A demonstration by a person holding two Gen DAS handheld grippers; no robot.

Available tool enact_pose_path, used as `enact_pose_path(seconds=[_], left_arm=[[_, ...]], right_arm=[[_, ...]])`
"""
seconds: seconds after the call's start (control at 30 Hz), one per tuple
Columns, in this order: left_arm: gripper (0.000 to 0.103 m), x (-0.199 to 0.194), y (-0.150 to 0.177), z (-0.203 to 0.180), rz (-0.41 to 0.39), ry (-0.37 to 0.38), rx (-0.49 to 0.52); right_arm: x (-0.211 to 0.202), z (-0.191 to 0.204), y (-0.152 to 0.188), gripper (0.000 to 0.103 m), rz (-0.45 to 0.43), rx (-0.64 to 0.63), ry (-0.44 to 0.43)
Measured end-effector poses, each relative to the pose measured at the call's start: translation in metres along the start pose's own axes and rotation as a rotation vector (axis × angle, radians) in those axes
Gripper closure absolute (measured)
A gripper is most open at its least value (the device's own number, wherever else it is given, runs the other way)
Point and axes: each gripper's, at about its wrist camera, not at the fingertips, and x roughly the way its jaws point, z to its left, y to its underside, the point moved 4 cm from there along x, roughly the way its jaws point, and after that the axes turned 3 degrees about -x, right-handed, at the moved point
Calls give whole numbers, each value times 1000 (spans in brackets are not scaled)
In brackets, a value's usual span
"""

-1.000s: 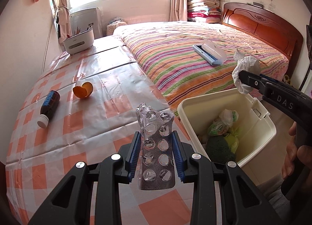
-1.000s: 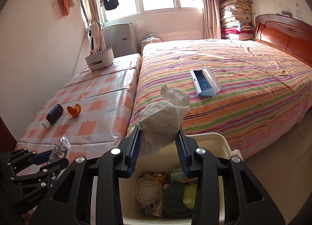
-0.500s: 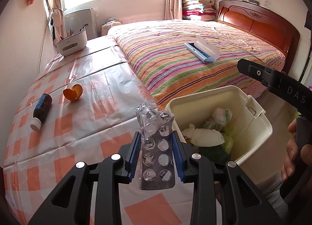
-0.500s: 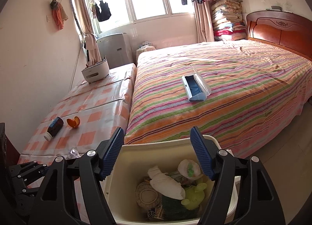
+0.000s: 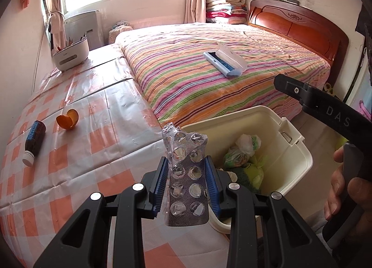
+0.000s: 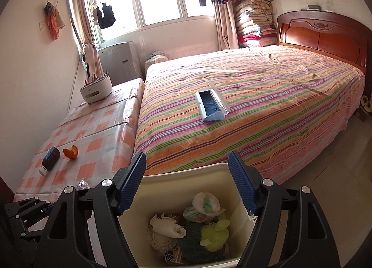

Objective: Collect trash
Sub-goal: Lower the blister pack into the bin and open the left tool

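**Trash collection: items at the bin**

Left gripper (image 5: 187, 183): clenched on an emptied foil blister pack (image 5: 186, 175), held upright beside the bin's near rim. Right gripper (image 6: 187, 185): released, nothing between its pads, its jaws having just been opening above the cream bin (image 6: 176, 178). Crumpled white tissue (image 6: 168, 226): lay inside the bin among bagged waste. Checked tablecloth (image 5: 69, 158): carried a dark bottle (image 5: 34, 139) on its side and an orange peel (image 5: 68, 119) just beside it.

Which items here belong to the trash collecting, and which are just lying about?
Job: blister pack in left gripper, bin, tissue wad inside, open right gripper, orange peel, bottle.
Lying about: lint brush, holder, bed.
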Motion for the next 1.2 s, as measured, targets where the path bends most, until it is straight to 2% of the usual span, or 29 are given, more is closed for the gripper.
enact_pose_path(seconds=[0.33, 0.53, 0.6, 0.63, 0.67, 0.9, 1.2], left_arm=[[71, 11, -12, -23, 16, 38, 32], [70, 19, -13, -29, 34, 34, 56], [53, 21, -13, -30, 49, 34, 54], [36, 21, -13, -29, 52, 34, 49], [32, 20, -14, -29, 42, 36, 42], [32, 8, -20, -15, -10, -13, 54], [31, 1, -21, 34, -21, -96, 17]], right_arm=[[-3, -12, -4, 30, -15, 33, 16], [-3, -18, -4, 29, -15, 55, 20], [-2, -19, -4, 29, -14, 56, 19], [-2, -19, -3, 29, -14, 55, 19], [-2, -18, -3, 29, -14, 54, 19], [1, -15, -2, 29, -7, 50, 22], [9, 8, -1, 28, 4, 14, 1]])
